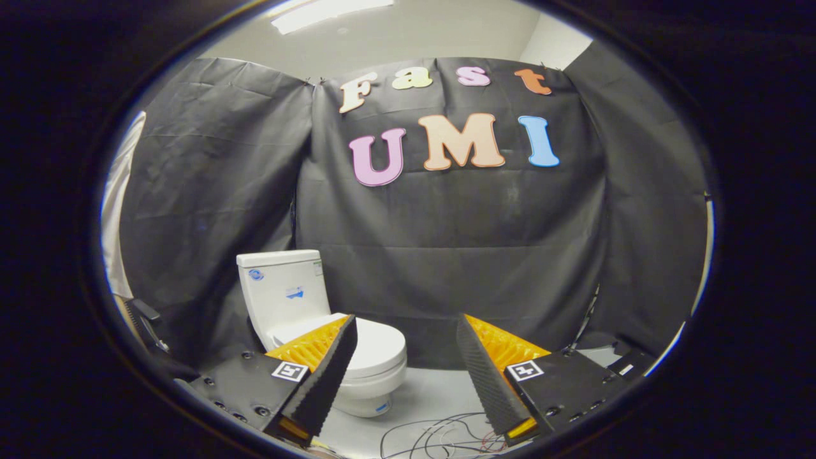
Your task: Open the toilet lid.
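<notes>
Tongs (406, 325) gape wide, gripping nothing; toilet lid (376, 347) lies closed beyond the left finger.

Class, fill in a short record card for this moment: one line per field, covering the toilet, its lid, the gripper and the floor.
Toilet: white toilet, standing against the booth's black cloth wall, beyond the fingers
Lid: lid down, closed over the bowl
Gripper: gripper open, fingers spread wide, nothing between them
Left finger: overlaps the lid's near side in view; contact cannot be told
Floor: pale floor with loose cables just ahead of the fingers
Task state: lid not yet opened
</notes>
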`<state>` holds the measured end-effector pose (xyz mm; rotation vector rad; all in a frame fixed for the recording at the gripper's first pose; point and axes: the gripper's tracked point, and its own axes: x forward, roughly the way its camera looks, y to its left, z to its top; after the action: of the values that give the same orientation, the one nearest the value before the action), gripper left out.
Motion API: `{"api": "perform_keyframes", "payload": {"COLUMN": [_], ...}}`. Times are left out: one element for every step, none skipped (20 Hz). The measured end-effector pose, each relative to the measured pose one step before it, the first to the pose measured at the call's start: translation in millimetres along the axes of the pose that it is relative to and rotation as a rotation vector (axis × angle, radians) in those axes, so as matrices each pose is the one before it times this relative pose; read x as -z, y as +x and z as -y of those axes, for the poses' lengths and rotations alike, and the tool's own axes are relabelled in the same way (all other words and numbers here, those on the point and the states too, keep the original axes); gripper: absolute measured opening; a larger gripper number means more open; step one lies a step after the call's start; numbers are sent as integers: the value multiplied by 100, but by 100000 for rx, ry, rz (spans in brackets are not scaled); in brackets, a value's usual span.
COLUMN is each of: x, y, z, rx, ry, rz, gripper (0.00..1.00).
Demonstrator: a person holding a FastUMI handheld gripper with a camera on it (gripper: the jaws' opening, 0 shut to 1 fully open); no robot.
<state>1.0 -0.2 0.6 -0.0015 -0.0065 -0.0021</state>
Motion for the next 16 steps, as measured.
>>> {"api": "perform_keyframes", "payload": {"x": [-211, 230, 223, 119, 15, 40, 413, 243, 187, 24, -369, -171, -487, -280, -335, -527], "y": [383, 759, 455, 1128, 1157, 1009, 478, 628, 658, 432, 584, 351, 341, 406, 371, 396], "z": [-1, -37, 23, -26, -159, -274, 392, 51, -132, -205, -309, -231, -193, -111, -252, -195], "rx": [93, 17, 179, 204, -119, -509, 733, 303, -72, -353, -967, 26, 825, 1732, 1117, 2172], "ry": [910, 478, 249, -664, -1707, 709, -351, 31, -214, 148, 1138, 2377, 1574, 173, 81, 269], "rz": [736, -400, -424, -618, -920, -919, -1276, -1222, -680, 135, 3394, 3927, 2973, 2847, 2836, 3409], "gripper": [97, 95, 93, 93, 93, 93, 93, 91, 91, 90, 90, 90, 90, 90, 90, 90]}}
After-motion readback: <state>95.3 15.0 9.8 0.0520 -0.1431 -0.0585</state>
